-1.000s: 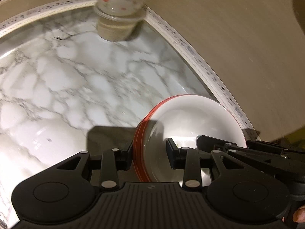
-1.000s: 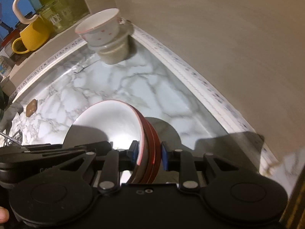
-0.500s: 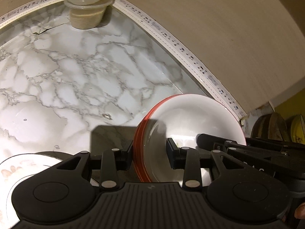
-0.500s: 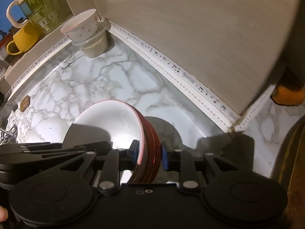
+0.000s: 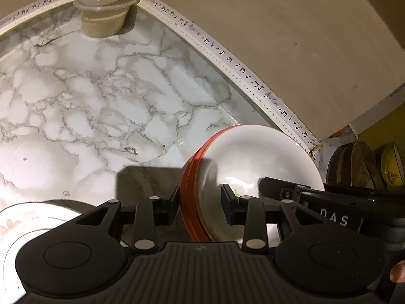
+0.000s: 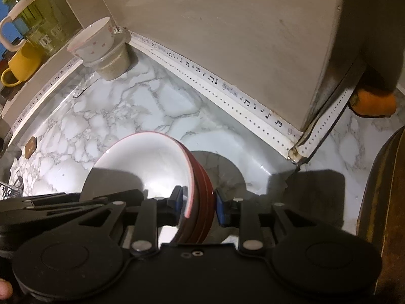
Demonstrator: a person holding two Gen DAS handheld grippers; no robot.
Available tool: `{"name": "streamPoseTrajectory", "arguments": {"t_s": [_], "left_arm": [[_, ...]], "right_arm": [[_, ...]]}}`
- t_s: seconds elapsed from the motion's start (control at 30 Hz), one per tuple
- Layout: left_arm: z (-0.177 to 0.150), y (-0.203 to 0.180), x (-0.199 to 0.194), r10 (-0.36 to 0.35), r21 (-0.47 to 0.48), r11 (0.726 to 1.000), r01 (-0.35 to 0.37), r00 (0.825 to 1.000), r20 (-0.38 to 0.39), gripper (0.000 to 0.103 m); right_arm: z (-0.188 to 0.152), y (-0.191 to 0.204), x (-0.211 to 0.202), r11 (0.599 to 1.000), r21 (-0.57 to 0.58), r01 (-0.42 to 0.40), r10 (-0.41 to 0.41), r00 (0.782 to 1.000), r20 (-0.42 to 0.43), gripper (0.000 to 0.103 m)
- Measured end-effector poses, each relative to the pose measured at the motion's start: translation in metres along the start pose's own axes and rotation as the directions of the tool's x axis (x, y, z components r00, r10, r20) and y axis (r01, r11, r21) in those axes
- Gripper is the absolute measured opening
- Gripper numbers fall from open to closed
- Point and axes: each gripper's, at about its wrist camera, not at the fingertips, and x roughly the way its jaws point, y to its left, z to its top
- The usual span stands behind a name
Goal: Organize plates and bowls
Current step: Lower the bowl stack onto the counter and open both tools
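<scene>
A stack of red bowls (image 5: 253, 157), white inside, is held at the rim from both sides over the marble counter (image 5: 101, 101). My left gripper (image 5: 201, 197) is shut on its left rim, one pad outside and one inside. My right gripper (image 6: 196, 200) clamps the opposite rim of the same stack (image 6: 141, 162); its jaws are opening slightly, with the bowl walls still between the pads. Each gripper's black body shows at the edge of the other's view. I cannot tell whether the stack touches the counter.
A small floral bowl (image 6: 91, 40) sits on a plastic tub (image 6: 111, 63) in the far corner. A white plate (image 5: 15, 223) lies at lower left. A beige wall panel (image 6: 227, 38) borders the counter. Beyond its corner are an orange object (image 6: 374, 101), dark round boards (image 5: 354, 164) and a yellow bowl (image 5: 392, 167).
Both grippers carried the bowl stack to the right along the wall; the floral bowl fell back to the far left, and the wall's corner and the white plate came into view.
</scene>
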Motion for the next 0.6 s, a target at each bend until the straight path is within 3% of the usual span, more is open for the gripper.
{"name": "streamPoseTrajectory", "arguments": {"t_s": [0.1,0.23,0.6], "left_arm": [[-0.001,0.002,-0.001,0.036,0.003,0.999,-0.036,0.999,0.0,0.034],[-0.005,0.007,-0.009,0.024,-0.011,1.0,-0.024,0.999,0.023,0.043],[-0.015,0.004,-0.057,0.032,0.035,0.999,-0.036,0.991,0.132,0.043]], "right_arm": [[-0.002,0.006,-0.004,0.999,-0.03,0.027,-0.027,0.999,0.026,0.029],[-0.003,0.011,-0.012,0.997,-0.053,0.049,-0.046,0.997,0.057,0.031],[-0.018,0.018,-0.053,0.996,-0.063,0.063,-0.054,0.989,0.141,0.037]]}}
